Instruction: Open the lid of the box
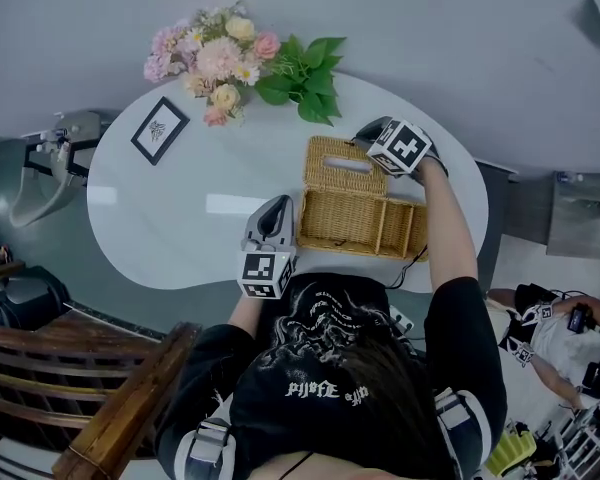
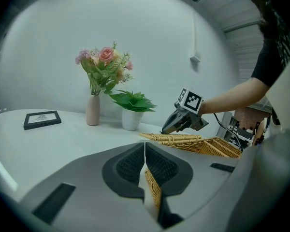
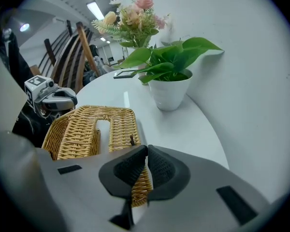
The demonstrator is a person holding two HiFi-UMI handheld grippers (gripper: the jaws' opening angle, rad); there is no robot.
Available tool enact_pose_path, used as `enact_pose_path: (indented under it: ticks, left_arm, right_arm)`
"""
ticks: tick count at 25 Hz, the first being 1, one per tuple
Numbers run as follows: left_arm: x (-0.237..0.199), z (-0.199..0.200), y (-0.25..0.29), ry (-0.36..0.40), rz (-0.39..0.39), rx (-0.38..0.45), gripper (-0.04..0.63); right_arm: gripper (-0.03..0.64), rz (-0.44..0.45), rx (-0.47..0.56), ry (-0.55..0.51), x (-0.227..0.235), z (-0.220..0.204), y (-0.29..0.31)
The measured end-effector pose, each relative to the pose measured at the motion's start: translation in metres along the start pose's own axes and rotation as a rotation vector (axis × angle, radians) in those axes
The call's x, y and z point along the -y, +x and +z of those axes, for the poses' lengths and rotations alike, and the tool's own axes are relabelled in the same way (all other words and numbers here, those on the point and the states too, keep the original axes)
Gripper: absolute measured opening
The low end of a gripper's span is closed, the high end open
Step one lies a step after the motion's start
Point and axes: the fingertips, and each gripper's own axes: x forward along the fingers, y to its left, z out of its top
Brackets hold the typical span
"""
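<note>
Far left on the white counter (image 1: 180, 228) lies a picture frame (image 1: 160, 129), and beside it stands the vase of flowers (image 1: 212, 60). Your left tongs (image 2: 145, 148) are pinched shut on the near-left corner of the wicker box (image 1: 355, 226). Behind sits the potted plant (image 1: 308, 76). The box stands right of centre on the counter, its lid (image 1: 342, 173) tilted up off the near side. At the right end, your right tongs (image 3: 146, 151) are clamped on the lid's edge.
</note>
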Motion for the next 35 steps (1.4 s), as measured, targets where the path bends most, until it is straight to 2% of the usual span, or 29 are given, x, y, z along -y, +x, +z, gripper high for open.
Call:
enact_pose_path:
  ticks: [4, 7, 10, 13, 17, 23, 27, 35]
  left_arm:
    - [-0.001, 0.000, -0.001, -0.001, 0.002, 0.000, 0.026]
    - [-0.002, -0.001, -0.001, -0.003, 0.004, -0.003, 0.026]
    - [-0.004, -0.004, 0.000, -0.007, 0.003, -0.009, 0.026]
    - [-0.002, -0.003, -0.002, -0.006, -0.003, -0.002, 0.026]
    - [0.000, 0.003, -0.004, -0.001, -0.016, 0.017, 0.026]
    - [0.008, 0.012, -0.013, 0.014, -0.041, 0.053, 0.026]
    - [0.012, 0.017, -0.020, 0.028, -0.054, 0.079, 0.026]
    - [0.022, 0.028, -0.033, 0.037, -0.064, 0.131, 0.026]
  right_arm:
    - [0.046, 0.011, -0.013, 0.032, 0.000, -0.005, 0.007]
    - [0.107, -0.010, -0.021, 0.068, 0.005, -0.007, 0.009]
    - [0.157, -0.059, -0.008, 0.096, 0.015, -0.006, 0.006]
    - [0.171, -0.133, 0.028, 0.114, 0.026, -0.004, -0.008]
    - [0.172, -0.233, 0.144, 0.156, 0.032, 0.006, -0.038]
    - [0.172, -0.450, 0.346, 0.231, 0.025, 0.012, -0.093]
    - [0.198, -0.588, 0.475, 0.286, 0.015, 0.016, -0.132]
    - [0.187, -0.650, 0.689, 0.389, -0.038, 0.021, -0.177]
